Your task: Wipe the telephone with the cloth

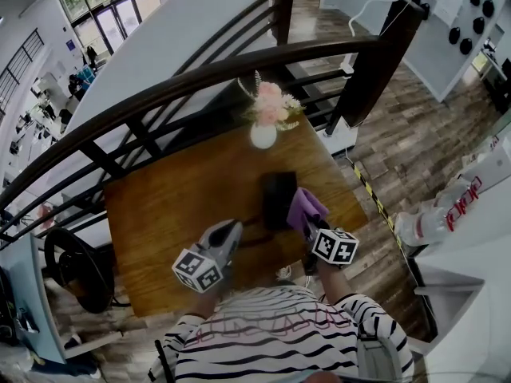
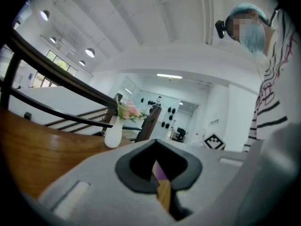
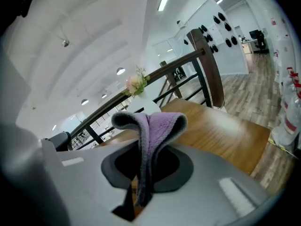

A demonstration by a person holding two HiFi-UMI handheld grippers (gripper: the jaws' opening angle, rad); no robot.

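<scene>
Head view: wooden table (image 1: 168, 214) set against a dark curved railing (image 1: 200, 76). Black telephone (image 1: 279, 199) lies on the right half of the table, long side running away from the person. Purple cloth (image 1: 306, 207) bunched just at the telephone's right edge, touching it, pinched by the right gripper (image 1: 310, 223), whose marker cube sits nearer the person. Left gripper (image 1: 233, 228) is over the table to the left of the telephone, near it but apart, tips aimed toward it. White vase (image 1: 263, 136) with pink flowers (image 1: 271, 106) stands at the far edge of the table, beyond the telephone. Person's striped shirt (image 1: 279, 343) fills the bottom of the view.

Left gripper view: left gripper (image 2: 159, 174) has its jaws pressed together with nothing between them; only a thin slit shows wood and a sliver of purple behind. Table (image 2: 42, 145) runs off to the left, vase (image 2: 113, 133) and flowers (image 2: 129, 111) upright at its far end, railing (image 2: 56, 74) behind. Striped sleeve (image 2: 270, 107) at right. Telephone can't be made out here.

Right gripper view: right gripper (image 3: 140, 185) is clamped on the cloth (image 3: 153, 128), which stands up out of the jaws and folds over at the top, grey edge showing. Table (image 3: 221, 131) beyond, railing (image 3: 164, 67) and flowers (image 3: 135, 83) further back. Telephone not visible in this view
</scene>
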